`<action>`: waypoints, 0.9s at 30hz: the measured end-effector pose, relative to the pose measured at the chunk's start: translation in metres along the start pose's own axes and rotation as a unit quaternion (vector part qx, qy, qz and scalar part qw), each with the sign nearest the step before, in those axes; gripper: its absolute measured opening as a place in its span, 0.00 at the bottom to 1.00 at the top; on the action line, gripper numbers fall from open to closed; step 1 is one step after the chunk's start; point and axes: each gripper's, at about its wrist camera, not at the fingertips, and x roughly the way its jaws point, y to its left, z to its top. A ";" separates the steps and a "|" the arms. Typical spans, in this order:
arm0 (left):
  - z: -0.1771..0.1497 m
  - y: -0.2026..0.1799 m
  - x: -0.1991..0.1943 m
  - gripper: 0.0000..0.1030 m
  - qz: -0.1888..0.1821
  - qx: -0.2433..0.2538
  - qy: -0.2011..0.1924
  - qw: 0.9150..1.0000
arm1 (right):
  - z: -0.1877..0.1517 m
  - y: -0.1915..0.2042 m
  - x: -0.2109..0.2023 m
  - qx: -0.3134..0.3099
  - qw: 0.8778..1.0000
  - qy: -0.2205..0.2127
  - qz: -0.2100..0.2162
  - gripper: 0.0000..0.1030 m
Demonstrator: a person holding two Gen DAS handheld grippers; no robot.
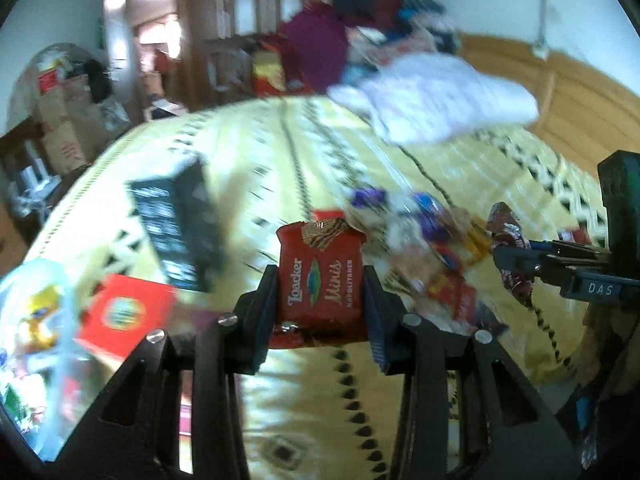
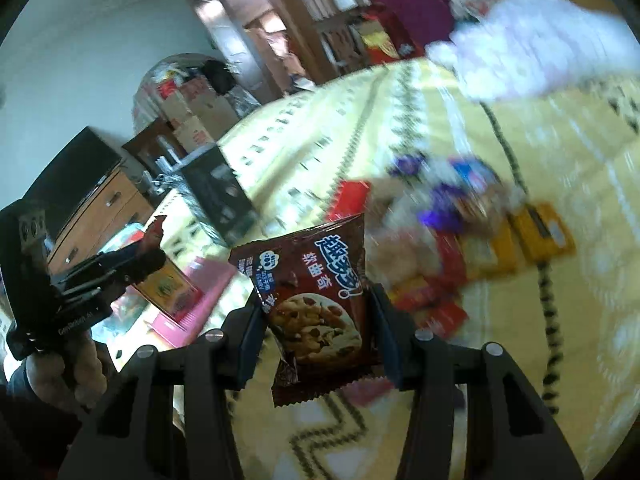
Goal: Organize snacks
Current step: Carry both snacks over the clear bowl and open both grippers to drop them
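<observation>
In your left wrist view, the black box [image 1: 176,232] lies at left of centre on the yellow bedspread [image 1: 280,152]. At lower centre your left gripper [image 1: 322,292] has its fingers clamped on the red Loacker wafer pack [image 1: 322,280]. In the right wrist view, your right gripper [image 2: 316,320] grips the brown cookie packet [image 2: 316,304] at lower centre; the loose snack pile [image 2: 460,232] lies to the right.

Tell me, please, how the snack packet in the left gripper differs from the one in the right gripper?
The Loacker wafer packet is bright red with Latin lettering; the cookie packet is dark brown with Chinese lettering and a chocolate-chip cookie picture. The wafer packet sits upright, the cookie packet tilted. Both are clamped between gripper fingers above the yellow bedspread.
</observation>
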 end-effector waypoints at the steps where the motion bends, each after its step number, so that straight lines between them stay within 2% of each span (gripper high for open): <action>1: 0.004 0.013 -0.009 0.39 0.016 -0.008 -0.008 1.000 | 0.009 0.012 -0.001 -0.011 1.000 -0.005 0.004 0.52; 6: 0.016 0.080 -0.051 0.39 0.076 -0.050 -0.047 0.995 | 0.060 0.093 0.004 -0.076 0.996 -0.030 0.036 0.52; 11: 0.023 0.161 -0.092 0.39 0.142 -0.103 -0.079 0.981 | 0.102 0.190 0.024 -0.139 0.986 -0.039 0.089 0.52; 14: 0.022 0.205 -0.114 0.39 0.183 -0.133 -0.091 0.970 | 0.123 0.255 0.046 -0.171 0.977 -0.030 0.125 0.52; 18: 0.019 0.262 -0.143 0.39 0.237 -0.171 -0.109 0.950 | 0.137 0.331 0.071 -0.205 0.964 -0.015 0.166 0.52; 22: 0.016 0.300 -0.152 0.39 0.272 -0.198 -0.107 0.936 | 0.143 0.396 0.098 -0.231 0.952 0.009 0.199 0.52; 25: 0.009 0.323 -0.149 0.39 0.283 -0.216 -0.092 0.930 | 0.143 0.435 0.119 -0.248 0.945 0.032 0.211 0.52; 27: 0.005 0.329 -0.147 0.39 0.282 -0.224 -0.083 0.929 | 0.144 0.453 0.136 -0.252 0.942 0.050 0.216 0.52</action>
